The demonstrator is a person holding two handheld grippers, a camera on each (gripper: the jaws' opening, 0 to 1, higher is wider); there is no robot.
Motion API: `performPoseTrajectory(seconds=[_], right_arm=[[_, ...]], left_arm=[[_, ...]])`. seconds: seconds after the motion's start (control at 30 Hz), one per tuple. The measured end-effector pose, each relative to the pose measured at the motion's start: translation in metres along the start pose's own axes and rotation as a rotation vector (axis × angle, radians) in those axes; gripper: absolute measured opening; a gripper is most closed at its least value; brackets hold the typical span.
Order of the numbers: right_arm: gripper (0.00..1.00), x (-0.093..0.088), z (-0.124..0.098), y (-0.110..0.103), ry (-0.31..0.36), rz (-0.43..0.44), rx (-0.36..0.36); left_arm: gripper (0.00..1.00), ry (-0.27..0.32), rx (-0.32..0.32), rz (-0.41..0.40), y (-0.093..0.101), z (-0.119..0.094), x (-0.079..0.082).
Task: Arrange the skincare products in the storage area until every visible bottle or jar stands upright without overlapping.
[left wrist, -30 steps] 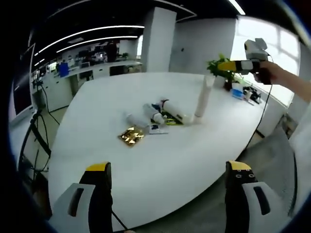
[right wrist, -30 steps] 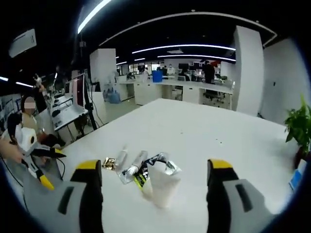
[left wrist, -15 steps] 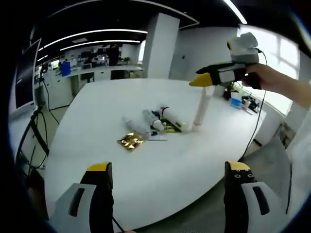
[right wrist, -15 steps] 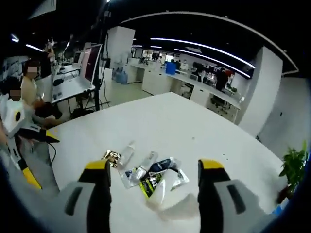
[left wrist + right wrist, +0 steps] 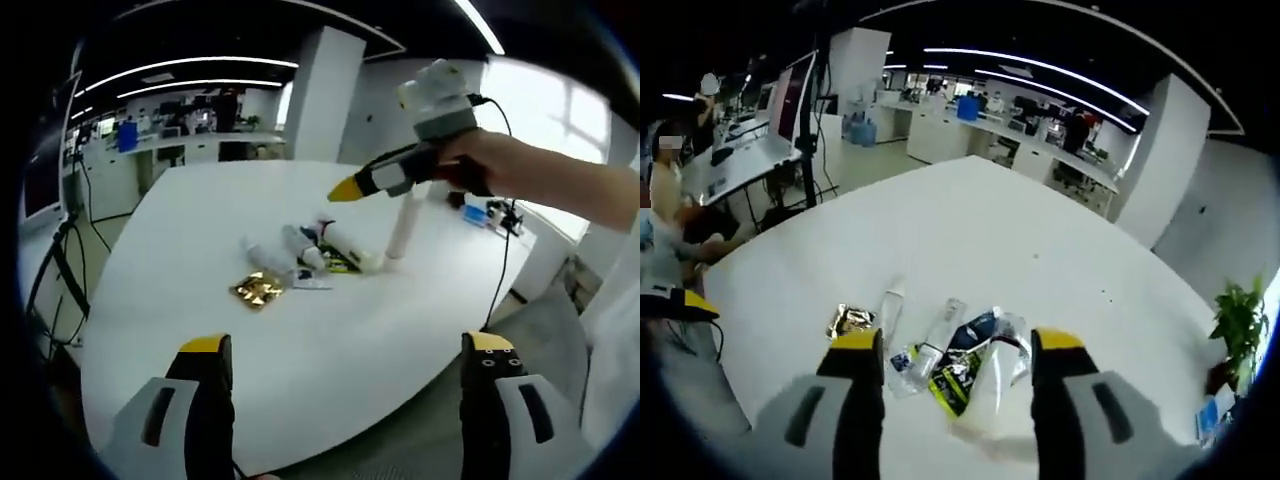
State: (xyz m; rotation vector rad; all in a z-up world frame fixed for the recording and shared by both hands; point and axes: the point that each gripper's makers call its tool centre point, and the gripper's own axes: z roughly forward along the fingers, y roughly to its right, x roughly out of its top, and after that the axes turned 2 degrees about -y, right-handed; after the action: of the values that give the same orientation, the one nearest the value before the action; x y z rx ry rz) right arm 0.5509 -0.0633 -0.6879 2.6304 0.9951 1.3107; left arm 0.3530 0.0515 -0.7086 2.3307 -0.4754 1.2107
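Right gripper point(image 5: 958, 345) jaws apart above upright tube point(image 5: 401, 225), left gripper point(image 5: 340, 348) apart, bottles point(image 5: 300, 250) lying flat on table point(image 5: 200, 230)

- The tall white tube point(image 5: 985, 395) is blurred, its base lost between the jaws at 6 o'clock.
- Labels on the lying bottles point(image 5: 300, 245) are too small to read.
- The gold packet point(image 5: 256, 290): contents cannot be told.
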Motion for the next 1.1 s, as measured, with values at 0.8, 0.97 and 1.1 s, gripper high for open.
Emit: performPoseTrajectory(seconds=[0.8, 0.97, 1.1], right_arm=[[0.36, -0.050, 0.091, 0.034, -0.264, 0.138, -0.165], [0.37, -0.056, 0.104, 0.033, -0.289, 0.163, -0.161], [0.35, -0.066, 0.112, 0.041, -0.321, 0.178, -0.176]], left_arm=[[0.91, -0.049, -0.039, -0.053, 0.001, 0.004, -0.009], [0.90, -0.055, -0.042, -0.055, 0.002, 0.004, -0.010], [0.90, -0.065, -0.040, -0.078, 0.000, 0.004, -0.012]])
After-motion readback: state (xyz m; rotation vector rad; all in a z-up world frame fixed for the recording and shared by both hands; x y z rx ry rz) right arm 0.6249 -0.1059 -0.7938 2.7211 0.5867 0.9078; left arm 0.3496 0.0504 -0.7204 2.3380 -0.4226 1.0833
